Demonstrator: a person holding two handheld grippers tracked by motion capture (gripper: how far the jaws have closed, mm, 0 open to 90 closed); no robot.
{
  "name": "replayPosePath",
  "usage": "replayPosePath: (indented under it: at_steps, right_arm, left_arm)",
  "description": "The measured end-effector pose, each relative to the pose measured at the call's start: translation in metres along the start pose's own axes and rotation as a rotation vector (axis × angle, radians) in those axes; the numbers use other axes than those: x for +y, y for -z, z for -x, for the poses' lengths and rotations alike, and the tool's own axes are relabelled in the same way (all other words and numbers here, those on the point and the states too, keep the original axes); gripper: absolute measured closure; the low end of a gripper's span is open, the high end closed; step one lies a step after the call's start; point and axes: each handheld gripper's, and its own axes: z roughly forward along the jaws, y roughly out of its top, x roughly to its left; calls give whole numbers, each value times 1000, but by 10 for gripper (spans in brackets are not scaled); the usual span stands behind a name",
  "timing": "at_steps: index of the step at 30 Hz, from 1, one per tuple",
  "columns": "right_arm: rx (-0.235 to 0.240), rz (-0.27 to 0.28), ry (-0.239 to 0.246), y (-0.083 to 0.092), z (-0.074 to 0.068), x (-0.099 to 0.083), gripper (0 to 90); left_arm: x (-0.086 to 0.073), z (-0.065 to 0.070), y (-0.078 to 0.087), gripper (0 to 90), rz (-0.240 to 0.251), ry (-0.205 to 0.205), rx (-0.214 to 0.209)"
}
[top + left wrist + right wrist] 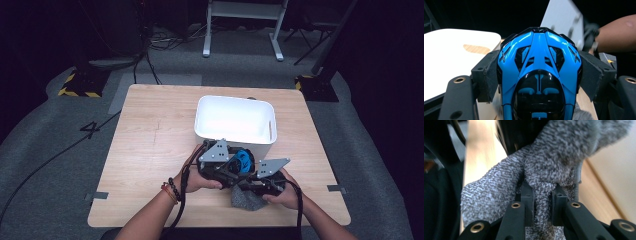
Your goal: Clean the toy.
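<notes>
Tongs first: the left tongs (539, 75) clamp a blue and black toy car (539, 77) by its flanks, holding it clear of the surface (145, 150) near the front edge, seemingly so it can be wiped. The right tongs (541, 202) pinch a fold of grey cloth (549, 165) tight, bringing it up to the car. Its glossy bodywork has a dark canopy and angular vents; the cloth is a speckled, nubby knit. Just behind stands a white bin (235, 120), mid-surface.
</notes>
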Motion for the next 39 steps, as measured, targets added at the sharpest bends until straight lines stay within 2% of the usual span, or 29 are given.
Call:
replayPosePath:
  at_steps: [3, 5, 13, 16, 19, 20, 22, 25, 27, 30, 32, 36, 37, 39]
  right_arm:
    - [-19, -56, 0, -5, 2, -4, 774]
    - [-52, -55, 7, 0, 3, -4, 774]
    - [-163, 167, -25, 54, 11, -1, 774]
    - [-180, 254, -25, 70, 10, 2, 775]
    - [-167, 331, -21, 77, 8, 7, 775]
    - [-162, 339, -22, 77, 8, 9, 775]
    - [-167, 326, -7, 70, 4, 12, 775]
    - [-137, 312, 8, 57, -1, 16, 776]
    - [-125, 301, 18, 51, -4, 18, 775]
    - [-106, 299, 12, 47, -4, 17, 776]
    - [-109, 267, 19, 39, -5, 17, 775]
    - [-70, 206, 25, 20, -9, 15, 775]
    - [-64, 175, 39, 13, -11, 14, 775]
    - [-56, 167, 38, 8, -12, 15, 775]
  left_arm:
    - [0, 0, 1, 260, -12, -11, 2]
    - [-1, 0, 2, 260, -21, -21, 19]
    - [-10, -12, 13, 260, -53, -8, 73]
    - [-13, -15, 15, 260, -58, 6, 71]
    - [-13, -14, 12, 260, -50, 8, 55]
    - [-12, -13, 10, 260, -46, 5, 43]
    - [-10, -9, 6, 260, -25, 0, 13]
    - [-5, -3, 3, 260, 3, -14, -19]
    - [-3, -1, 3, 259, 6, -24, -16]
    - [-2, -3, 4, 259, 28, -12, -15]
    - [-1, -4, 4, 259, 32, -10, -14]
    - [2, -2, 5, 260, 53, -13, -19]
    - [2, -2, 5, 259, 54, -12, -24]
    - [4, -1, 4, 260, 60, -12, -23]
